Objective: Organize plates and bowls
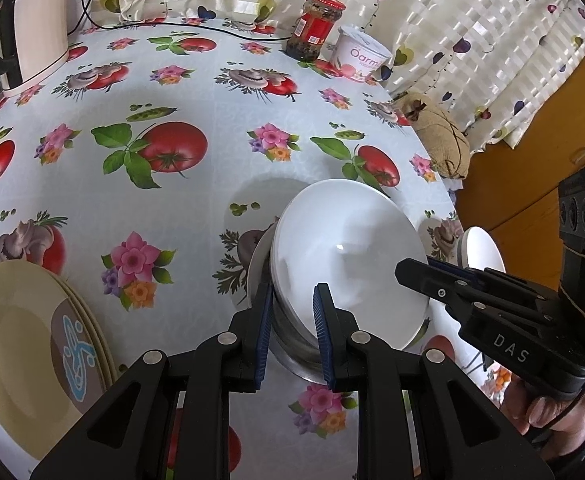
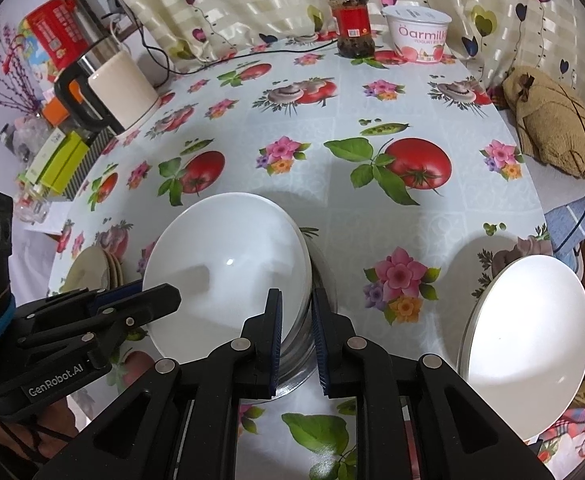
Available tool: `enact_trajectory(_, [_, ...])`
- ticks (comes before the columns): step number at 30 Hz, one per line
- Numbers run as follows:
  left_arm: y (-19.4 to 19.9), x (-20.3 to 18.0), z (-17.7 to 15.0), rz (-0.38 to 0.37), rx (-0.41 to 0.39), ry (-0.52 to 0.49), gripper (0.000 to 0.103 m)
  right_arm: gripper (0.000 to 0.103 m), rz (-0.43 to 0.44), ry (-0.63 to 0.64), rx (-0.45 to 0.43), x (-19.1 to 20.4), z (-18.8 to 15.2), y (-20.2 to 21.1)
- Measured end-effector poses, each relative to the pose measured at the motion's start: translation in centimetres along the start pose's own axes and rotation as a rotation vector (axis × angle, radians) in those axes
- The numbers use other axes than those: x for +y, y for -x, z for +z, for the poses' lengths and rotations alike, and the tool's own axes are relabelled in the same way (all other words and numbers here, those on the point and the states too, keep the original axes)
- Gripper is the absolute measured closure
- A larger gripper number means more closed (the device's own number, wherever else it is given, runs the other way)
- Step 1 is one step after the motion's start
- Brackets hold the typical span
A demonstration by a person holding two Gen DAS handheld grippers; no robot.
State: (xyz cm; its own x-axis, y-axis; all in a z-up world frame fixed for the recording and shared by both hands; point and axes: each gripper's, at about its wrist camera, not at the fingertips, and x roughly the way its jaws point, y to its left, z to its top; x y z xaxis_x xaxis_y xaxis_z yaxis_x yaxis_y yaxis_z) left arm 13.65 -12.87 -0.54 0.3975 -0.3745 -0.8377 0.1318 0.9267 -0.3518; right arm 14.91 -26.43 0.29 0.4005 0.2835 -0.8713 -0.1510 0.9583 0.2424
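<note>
A white bowl (image 1: pixel 352 248) (image 2: pixel 228 248) sits nested in a steel bowl (image 1: pixel 292 348) (image 2: pixel 298 360) on the flowered tablecloth. My left gripper (image 1: pixel 294 286) straddles the stack's near-left rim, one blue pad inside the white bowl and one outside, pressed on it. From the right wrist view, this left gripper (image 2: pixel 156 290) clamps the white rim. My right gripper (image 2: pixel 295 292) is shut on the opposite rim, with white and steel edges between its pads. It shows in the left wrist view as the right gripper (image 1: pixel 416 267) biting the bowl's right edge.
A stack of cream plates (image 1: pixel 20 340) (image 2: pixel 92 268) lies to the left. Another white bowl (image 2: pixel 528 344) (image 1: pixel 482 248) sits at the table's right edge. At the back stand a red-lidded jar (image 2: pixel 350 20), a yogurt tub (image 2: pixel 418 36) and a kettle (image 2: pixel 120 88). A burlap bag (image 2: pixel 552 132) lies off the right edge.
</note>
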Motion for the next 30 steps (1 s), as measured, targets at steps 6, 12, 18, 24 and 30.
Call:
enact_trajectory(6, [0.0,0.0,-0.1,-0.005,-0.009,-0.002,0.081,0.087,0.002,0.000,-0.001,0.0,0.0,0.0])
enact_trajectory(12, [0.6,0.0,0.0,-0.009,-0.033,-0.006,0.081,0.086,-0.003,0.006,-0.012,0.0,0.1,0.4])
enact_trajectory(18, [1.6,0.1,0.2,0.004,-0.068,-0.007,0.081,0.085,-0.006,0.010,-0.034,0.0,0.2,1.5])
enact_trajectory(24, [2.7,-0.2,0.4,0.011,-0.102,-0.013,0.081,0.083,-0.001,0.015,-0.064,0.2,0.3,2.9])
enact_trajectory(30, [3.6,-0.8,0.6,0.010,-0.123,-0.026,0.081,0.074,0.004,0.019,-0.100,0.4,0.5,4.4])
